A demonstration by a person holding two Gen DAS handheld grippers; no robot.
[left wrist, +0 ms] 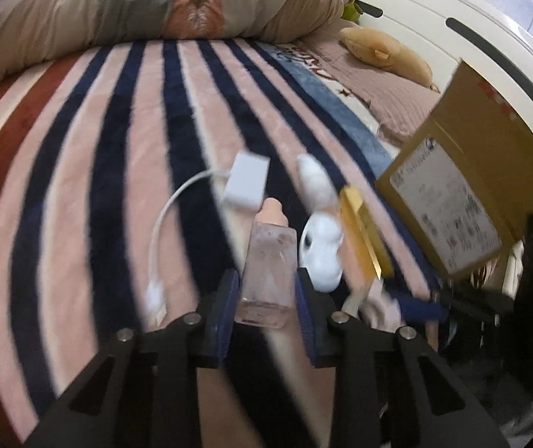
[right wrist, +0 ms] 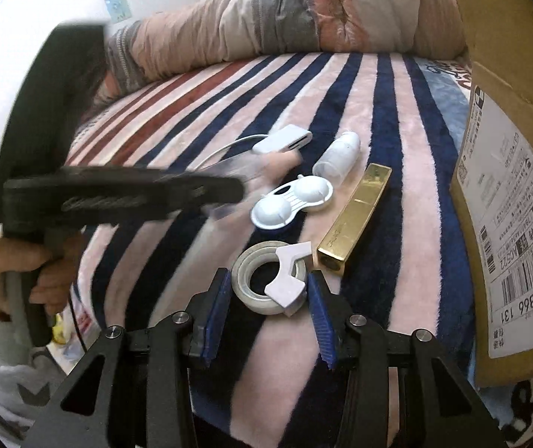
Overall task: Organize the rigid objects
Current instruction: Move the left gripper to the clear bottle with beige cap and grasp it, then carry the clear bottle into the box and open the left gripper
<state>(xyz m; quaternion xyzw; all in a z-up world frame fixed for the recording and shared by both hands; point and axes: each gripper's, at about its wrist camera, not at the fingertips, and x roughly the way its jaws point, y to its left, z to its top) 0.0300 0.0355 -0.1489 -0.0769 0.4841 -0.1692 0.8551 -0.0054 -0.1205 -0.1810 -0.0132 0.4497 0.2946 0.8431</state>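
Observation:
My left gripper (left wrist: 266,283) is shut on a clear bottle with a peach cap (left wrist: 268,261), held over the striped blanket. Beyond it lie a white adapter with cable (left wrist: 247,180), a small white bottle (left wrist: 313,179), a white contact-lens case (left wrist: 320,248) and a gold box (left wrist: 363,229). My right gripper (right wrist: 270,293) is open, its blue pads on either side of a tape roll with a white dispenser (right wrist: 272,282), which lies on the blanket. The gold box (right wrist: 356,216), lens case (right wrist: 292,199), white bottle (right wrist: 337,156) and adapter (right wrist: 283,140) lie further off.
A cardboard box with a shipping label (right wrist: 509,194) stands at the right; it also shows in the left wrist view (left wrist: 464,186). A rolled duvet (left wrist: 154,11) lies at the back of the bed. A yellow plush toy (left wrist: 389,52) lies by the white headboard.

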